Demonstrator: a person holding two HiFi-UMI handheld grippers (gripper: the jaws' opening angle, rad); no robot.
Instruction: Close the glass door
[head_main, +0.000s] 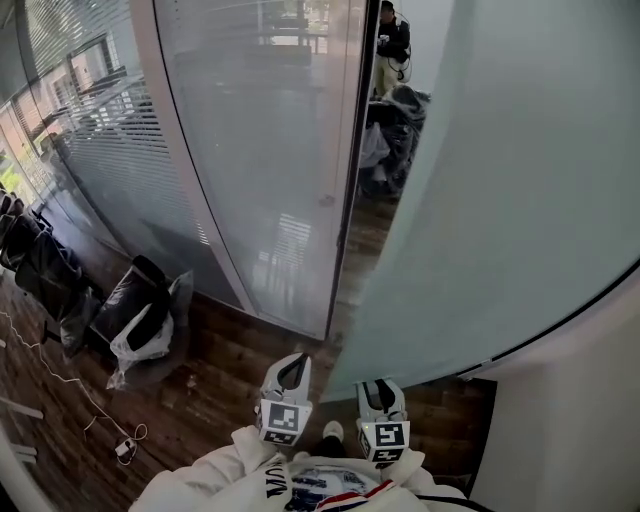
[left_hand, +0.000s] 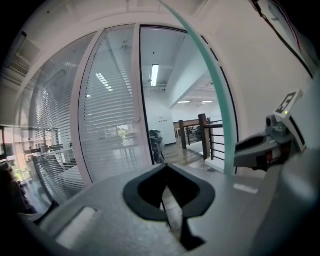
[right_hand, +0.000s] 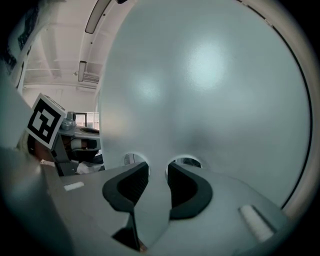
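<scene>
The frosted glass door (head_main: 500, 200) stands ajar, swung toward me on the right of the head view. Between its edge and the dark door frame (head_main: 350, 170) there is a narrow gap. My right gripper (head_main: 378, 388) is at the door's lower part. In the right gripper view its jaws (right_hand: 152, 167) stand apart, tips right at the frosted face (right_hand: 210, 90), gripping nothing. My left gripper (head_main: 293, 362) hangs just left of the door edge, pointing at the gap. Its jaws (left_hand: 166, 167) are shut and empty. The greenish door edge (left_hand: 215, 100) and the right gripper (left_hand: 265, 145) show in the left gripper view.
A fixed glass panel with blinds (head_main: 260, 150) stands left of the doorway. Black bags and a white bag (head_main: 140, 320) lie on the wood floor at the left, with cables (head_main: 120, 440) nearby. A person (head_main: 392, 40) is far beyond the gap. A white wall (head_main: 570, 430) is at the right.
</scene>
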